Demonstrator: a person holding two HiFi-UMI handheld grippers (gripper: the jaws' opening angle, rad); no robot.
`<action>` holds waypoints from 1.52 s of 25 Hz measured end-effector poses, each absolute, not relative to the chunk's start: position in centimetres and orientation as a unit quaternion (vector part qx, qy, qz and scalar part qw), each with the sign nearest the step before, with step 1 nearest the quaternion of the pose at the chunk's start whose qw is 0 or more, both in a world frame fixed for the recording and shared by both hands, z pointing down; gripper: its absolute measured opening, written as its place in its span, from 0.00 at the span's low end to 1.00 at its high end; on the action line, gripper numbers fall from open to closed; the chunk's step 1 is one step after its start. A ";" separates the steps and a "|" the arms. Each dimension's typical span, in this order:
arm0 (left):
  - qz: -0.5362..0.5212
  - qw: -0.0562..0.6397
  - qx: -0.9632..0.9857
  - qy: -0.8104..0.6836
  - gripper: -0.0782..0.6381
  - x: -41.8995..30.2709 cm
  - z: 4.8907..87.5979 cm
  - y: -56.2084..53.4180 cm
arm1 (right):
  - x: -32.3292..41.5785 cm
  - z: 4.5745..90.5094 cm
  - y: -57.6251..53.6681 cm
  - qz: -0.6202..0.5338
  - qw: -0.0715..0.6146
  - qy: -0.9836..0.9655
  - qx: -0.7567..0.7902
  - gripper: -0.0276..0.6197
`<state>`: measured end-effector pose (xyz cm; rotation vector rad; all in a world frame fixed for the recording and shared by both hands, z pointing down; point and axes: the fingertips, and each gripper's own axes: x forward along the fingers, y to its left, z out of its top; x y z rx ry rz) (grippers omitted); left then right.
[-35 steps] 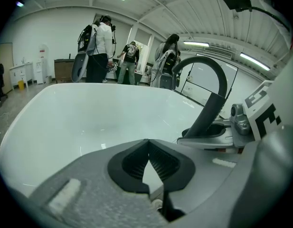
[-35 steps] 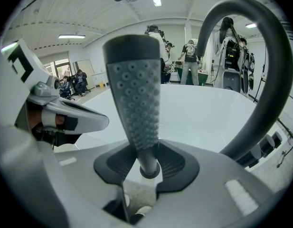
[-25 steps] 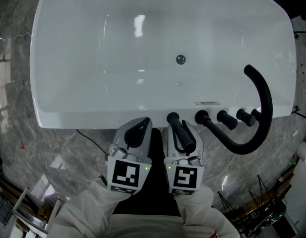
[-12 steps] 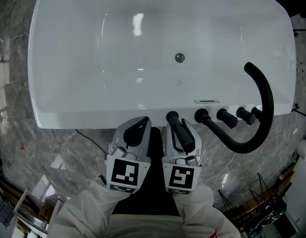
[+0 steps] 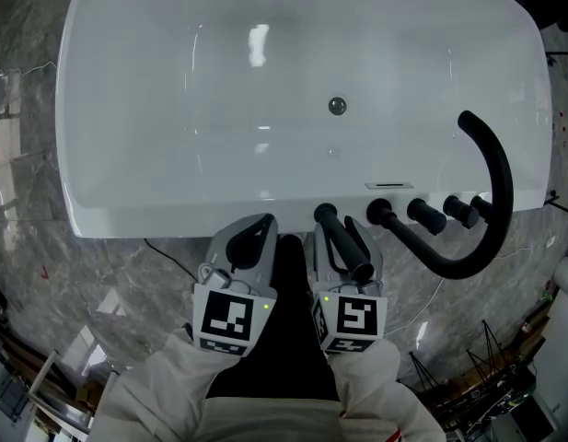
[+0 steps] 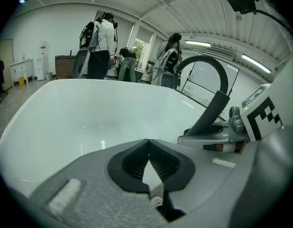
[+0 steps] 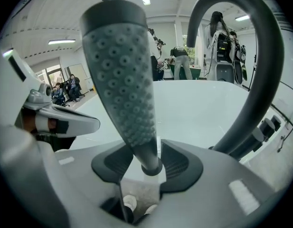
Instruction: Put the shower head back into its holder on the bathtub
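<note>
Right gripper view puts the right gripper nearest us: its jaws have just been opening wider, and the narrow neck of the black shower head with grey nozzles stands between them with a sliver of gap at one pad. Beside it, the left gripper has its jaws together on nothing. Beyond is the glossy white bathtub; we cannot tell whether the shower head is fully seated at its rim. If not, we judge it could tip or slide off, and a crooked pull-back might drag it towards the curved black spout.

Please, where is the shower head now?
Head view, lower middle: the shower head stands at the bathtub rim between the right gripper's jaws, which just opened.
</note>
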<state>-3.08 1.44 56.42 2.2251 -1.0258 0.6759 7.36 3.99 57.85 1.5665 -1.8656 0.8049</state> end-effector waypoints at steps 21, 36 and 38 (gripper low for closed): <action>0.257 0.245 0.860 -0.367 0.11 -4.4 49.4 2.0 | 7.7 53.3 9.3 0.359 0.305 -0.677 0.566 0.30; 0.227 0.162 0.882 -0.379 0.11 -5.0 35.0 -1.0 | 11.1 35.6 5.1 0.274 0.206 -0.704 0.622 0.17; 0.223 0.153 0.885 -0.378 0.11 -4.4 33.2 -1.0 | 11.2 33.5 4.4 0.262 0.196 -0.712 0.621 0.14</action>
